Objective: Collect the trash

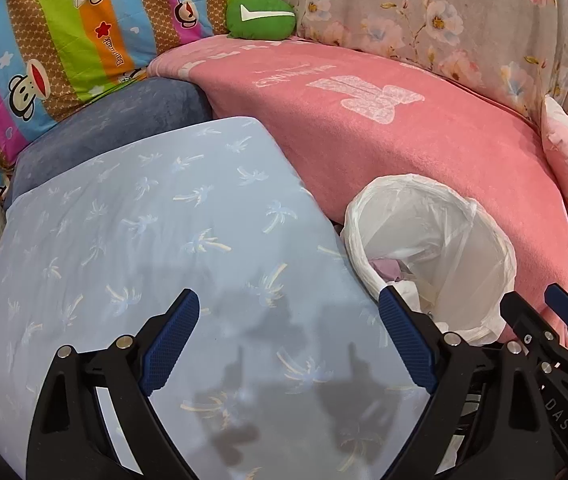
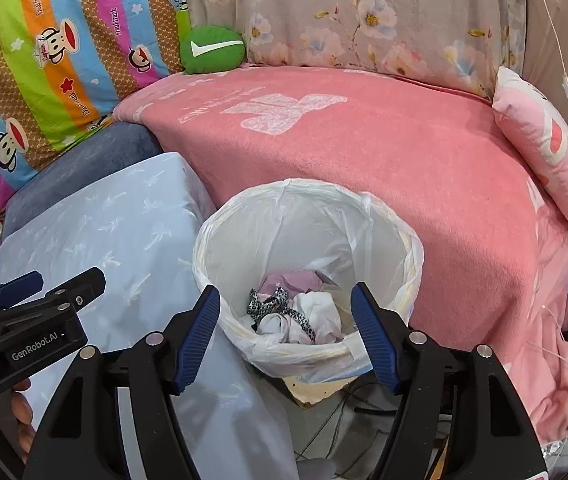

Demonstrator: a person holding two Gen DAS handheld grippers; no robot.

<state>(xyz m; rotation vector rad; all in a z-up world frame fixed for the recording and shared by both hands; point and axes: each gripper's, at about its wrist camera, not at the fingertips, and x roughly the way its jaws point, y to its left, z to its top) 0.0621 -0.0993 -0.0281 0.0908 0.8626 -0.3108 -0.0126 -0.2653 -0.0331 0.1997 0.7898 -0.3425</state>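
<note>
A trash bin lined with a white plastic bag (image 2: 387, 232) stands on the floor between a light blue cushion (image 2: 124, 232) and a pink-covered sofa seat (image 2: 423, 152). Crumpled trash (image 2: 295, 312), white, lilac and leopard-patterned, lies in its bottom. My right gripper (image 2: 285, 336) is open and empty, directly above the bin's near rim. My left gripper (image 1: 287, 340) is open and empty, hovering over the light blue cushion (image 1: 144, 240), with the bin (image 1: 495, 248) to its right. The right gripper (image 1: 539, 312) shows at the left wrist view's right edge; the left gripper (image 2: 52, 284) shows at the right wrist view's left edge.
A striped monkey-print pillow (image 2: 44, 60), a green round cushion (image 2: 212, 50), a floral blanket (image 2: 363, 20) and a pink pillow (image 2: 543, 148) line the sofa back. A dark blue cushion (image 1: 116, 120) lies behind the light blue one. Cables and cardboard (image 2: 315, 392) lie on the floor by the bin.
</note>
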